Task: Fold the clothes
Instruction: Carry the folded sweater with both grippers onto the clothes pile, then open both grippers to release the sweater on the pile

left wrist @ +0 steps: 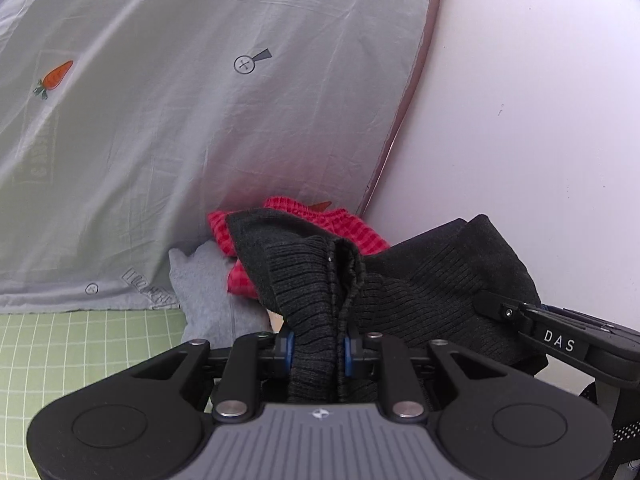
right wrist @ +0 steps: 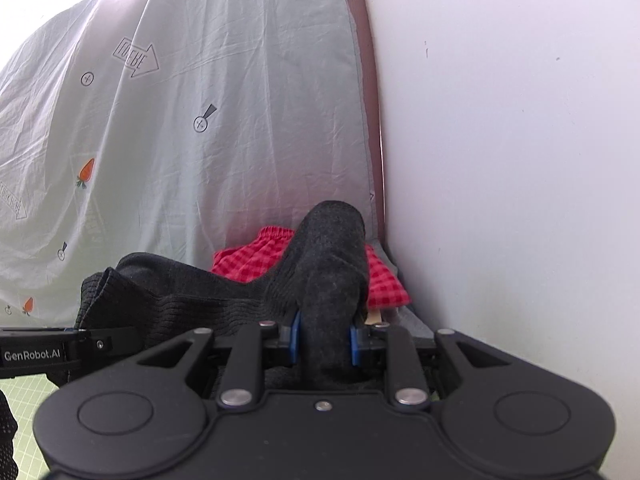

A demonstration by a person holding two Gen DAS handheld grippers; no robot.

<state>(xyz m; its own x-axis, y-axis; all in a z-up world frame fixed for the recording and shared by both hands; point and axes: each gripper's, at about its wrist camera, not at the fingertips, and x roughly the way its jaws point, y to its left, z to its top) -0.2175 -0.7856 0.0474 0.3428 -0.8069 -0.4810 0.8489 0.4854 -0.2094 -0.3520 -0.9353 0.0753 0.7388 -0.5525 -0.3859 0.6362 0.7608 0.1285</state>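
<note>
A dark grey ribbed knit garment (left wrist: 420, 280) is held up between both grippers. My left gripper (left wrist: 319, 350) is shut on a bunched ribbed edge of it. My right gripper (right wrist: 325, 340) is shut on another bunched part of the same garment (right wrist: 332, 256), which rises above the fingers. Behind it lies a red checked cloth (left wrist: 352, 228), also in the right wrist view (right wrist: 256, 260). A light grey garment (left wrist: 208, 292) lies left of the red one. The right gripper shows at the right of the left wrist view (left wrist: 560, 344), the left gripper at the left of the right wrist view (right wrist: 40, 354).
A pale grey sheet with carrot and arrow prints (left wrist: 180, 120) hangs as a backdrop, also in the right wrist view (right wrist: 200, 140). A white wall (left wrist: 540, 100) stands to the right. A green grid mat (left wrist: 60, 352) covers the surface at lower left.
</note>
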